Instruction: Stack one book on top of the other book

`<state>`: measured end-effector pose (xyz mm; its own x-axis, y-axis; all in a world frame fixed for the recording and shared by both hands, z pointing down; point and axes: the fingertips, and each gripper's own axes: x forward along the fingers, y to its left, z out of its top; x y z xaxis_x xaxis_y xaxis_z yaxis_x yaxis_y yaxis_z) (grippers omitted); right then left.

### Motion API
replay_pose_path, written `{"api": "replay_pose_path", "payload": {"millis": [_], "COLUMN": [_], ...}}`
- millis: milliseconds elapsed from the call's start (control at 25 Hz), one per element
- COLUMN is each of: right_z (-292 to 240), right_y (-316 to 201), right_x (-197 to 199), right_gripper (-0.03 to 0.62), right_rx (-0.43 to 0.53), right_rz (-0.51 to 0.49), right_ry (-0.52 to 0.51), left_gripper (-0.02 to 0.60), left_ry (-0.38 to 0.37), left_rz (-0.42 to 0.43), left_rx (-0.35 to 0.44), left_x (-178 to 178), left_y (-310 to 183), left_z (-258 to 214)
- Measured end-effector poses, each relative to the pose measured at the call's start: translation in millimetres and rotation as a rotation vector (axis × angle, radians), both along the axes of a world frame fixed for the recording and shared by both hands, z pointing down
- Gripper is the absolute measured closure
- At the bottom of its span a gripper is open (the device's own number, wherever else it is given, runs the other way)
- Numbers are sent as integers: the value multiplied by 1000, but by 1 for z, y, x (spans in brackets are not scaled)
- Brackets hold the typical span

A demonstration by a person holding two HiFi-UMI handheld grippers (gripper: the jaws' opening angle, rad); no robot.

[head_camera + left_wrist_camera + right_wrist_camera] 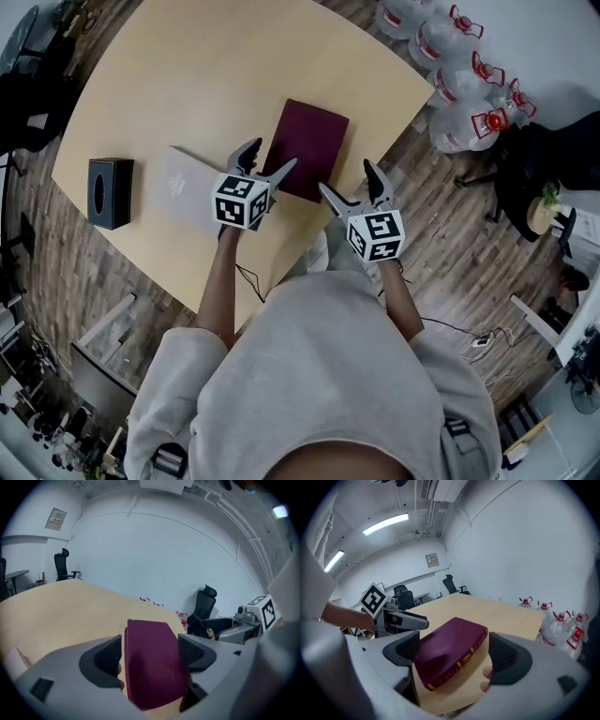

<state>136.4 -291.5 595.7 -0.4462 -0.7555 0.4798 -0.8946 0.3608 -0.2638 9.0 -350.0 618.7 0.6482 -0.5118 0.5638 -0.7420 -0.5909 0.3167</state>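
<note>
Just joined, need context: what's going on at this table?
A person holds two grippers over the table. The left gripper and right gripper are both open and empty, poised by the near end of the maroon book. A pale book lies flat to its left. Nothing is stacked yet.

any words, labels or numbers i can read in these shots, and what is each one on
No text here is legible.
maroon book: gold marks on the spine, too small to read.
pale book: faint print on the cover, too small to read.
wall notice: blurred.
water jugs: red labels, unreadable.
left gripper and right gripper: cubes carry black-and-white square patterns, no letters.
</note>
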Motion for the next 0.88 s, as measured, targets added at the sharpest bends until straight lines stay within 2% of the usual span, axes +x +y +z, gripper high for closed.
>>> {"api": "replay_pose_path", "payload": {"millis": [400, 880], "right_z": [33, 59], "right_y": [-11, -14], "right_x": [-16, -13], "right_gripper": [146, 146], "right_rx": [-100, -195], "right_rz": [22, 153], "right_ry": [-68, -135], "left_gripper": [207, 209], "left_ry": [-8, -5], "left_rz": [9, 19], "left_rx": [-82, -104], "left_x": [4, 8], "left_y": [-6, -11], "left_z": [34, 46]}}
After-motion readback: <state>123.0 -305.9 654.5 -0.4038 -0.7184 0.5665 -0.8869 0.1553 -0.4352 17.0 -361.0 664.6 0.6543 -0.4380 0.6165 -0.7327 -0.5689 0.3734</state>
